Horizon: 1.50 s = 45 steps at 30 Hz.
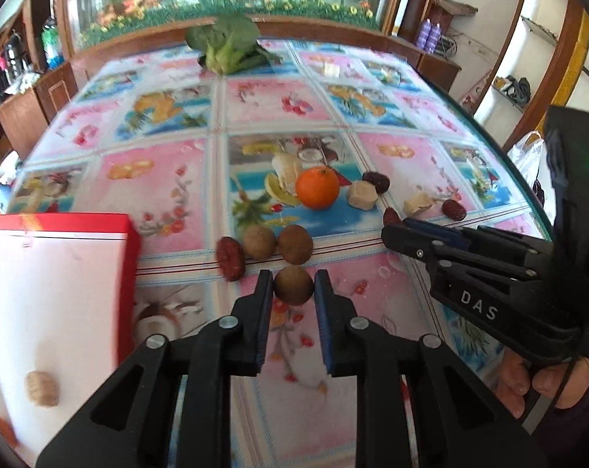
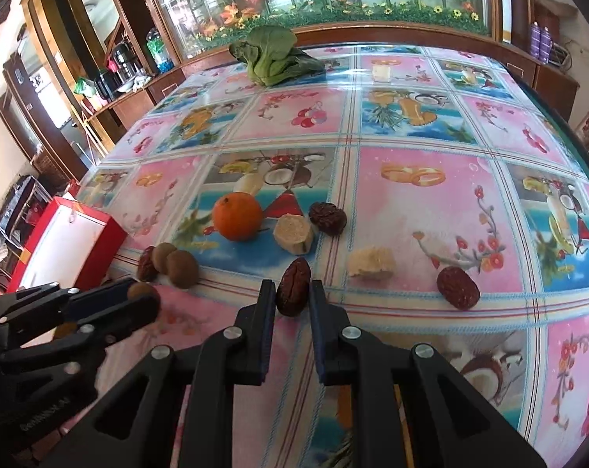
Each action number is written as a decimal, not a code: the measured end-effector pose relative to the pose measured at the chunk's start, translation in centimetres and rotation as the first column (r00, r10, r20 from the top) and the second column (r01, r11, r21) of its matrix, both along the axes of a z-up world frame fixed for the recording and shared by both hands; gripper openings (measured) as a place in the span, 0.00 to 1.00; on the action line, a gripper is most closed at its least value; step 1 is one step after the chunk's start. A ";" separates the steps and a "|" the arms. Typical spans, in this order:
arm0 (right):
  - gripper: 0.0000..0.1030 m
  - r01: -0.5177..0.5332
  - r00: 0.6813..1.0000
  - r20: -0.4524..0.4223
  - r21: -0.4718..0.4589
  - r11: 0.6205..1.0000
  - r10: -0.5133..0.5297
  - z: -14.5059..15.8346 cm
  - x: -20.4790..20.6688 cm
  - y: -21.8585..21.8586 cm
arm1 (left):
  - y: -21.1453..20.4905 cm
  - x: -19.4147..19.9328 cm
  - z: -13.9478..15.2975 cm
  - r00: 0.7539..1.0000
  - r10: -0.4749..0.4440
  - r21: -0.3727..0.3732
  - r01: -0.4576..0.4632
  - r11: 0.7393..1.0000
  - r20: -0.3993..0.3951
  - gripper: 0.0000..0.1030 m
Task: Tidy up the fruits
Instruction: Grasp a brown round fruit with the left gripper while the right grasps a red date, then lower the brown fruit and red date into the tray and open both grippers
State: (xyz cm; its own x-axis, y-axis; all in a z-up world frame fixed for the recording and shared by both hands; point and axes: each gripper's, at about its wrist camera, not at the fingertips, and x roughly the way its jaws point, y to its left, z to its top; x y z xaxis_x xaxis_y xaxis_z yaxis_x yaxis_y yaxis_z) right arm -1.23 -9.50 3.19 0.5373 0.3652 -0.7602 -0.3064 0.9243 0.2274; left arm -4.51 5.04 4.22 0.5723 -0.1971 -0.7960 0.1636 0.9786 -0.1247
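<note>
My left gripper [image 1: 293, 286] is shut on a brown longan [image 1: 293, 285], held just above the table. Two more longans [image 1: 278, 242] and a red date [image 1: 230, 258] lie just beyond it. An orange [image 1: 317, 188] sits further back, with a pale ginger piece [image 1: 361, 195] to its right. My right gripper [image 2: 292, 292] is shut on a red date [image 2: 293, 288]. It also shows in the left wrist view [image 1: 391, 230]. More dates [image 2: 458, 288] [image 2: 328, 217] and a ginger piece [image 2: 372, 263] lie around it.
A red-rimmed white box [image 1: 56, 304] stands at the left, holding a walnut-like piece [image 1: 41, 388]. A leafy green vegetable [image 1: 228, 45] lies at the far side of the flowered tablecloth [image 1: 158, 187]. The table's right edge [image 1: 528, 179] curves close by.
</note>
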 end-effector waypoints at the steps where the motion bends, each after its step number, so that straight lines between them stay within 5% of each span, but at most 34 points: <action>1: 0.15 -0.010 1.000 0.003 0.011 1.000 0.010 0.4 -0.3 0.2 | 0.3 -0.5 0.4 1.000 0.005 -0.005 -0.005 1.000 0.012 0.22; 7: 0.15 -0.113 0.991 0.073 0.037 0.993 0.110 3.7 -2.9 4.2 | 4.9 -5.0 3.7 0.990 0.089 0.003 -0.090 0.996 0.113 0.22; 14: 0.15 -0.269 0.959 0.103 0.044 0.962 0.263 5.1 -5.1 12.4 | 13.4 -9.2 4.8 0.948 0.277 0.005 -0.281 0.960 0.157 0.23; 22: 0.15 -0.355 0.933 0.053 -0.029 0.934 0.356 2.9 -4.5 20.5 | 18.3 -10.3 1.7 0.926 0.366 -0.008 -0.366 0.930 0.094 0.23; 35: 0.16 -0.396 0.918 -0.066 -0.084 0.914 0.392 -0.3 -5.2 24.3 | 20.0 -10.2 -1.4 0.914 0.406 0.025 -0.406 0.914 0.002 0.23; 40: 0.38 -0.397 0.918 -0.046 -0.096 0.913 0.395 0.7 -5.7 23.8 | 20.0 -10.4 -0.7 0.902 0.431 0.044 -0.432 0.901 0.022 0.61; 45: 0.40 -0.369 0.928 0.049 -0.042 0.929 0.370 3.2 -6.2 20.6 | 18.6 -11.3 2.1 0.901 0.420 0.051 -0.427 0.903 0.105 0.67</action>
State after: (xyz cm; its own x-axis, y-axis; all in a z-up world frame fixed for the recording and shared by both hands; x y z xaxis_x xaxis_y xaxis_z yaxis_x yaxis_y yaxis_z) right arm -7.40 11.14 6.43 0.4097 0.5224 -0.7478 -0.6388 0.7495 0.1736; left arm -15.81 23.66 6.29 0.6588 0.1345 -0.7402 -0.2608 0.9637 -0.0570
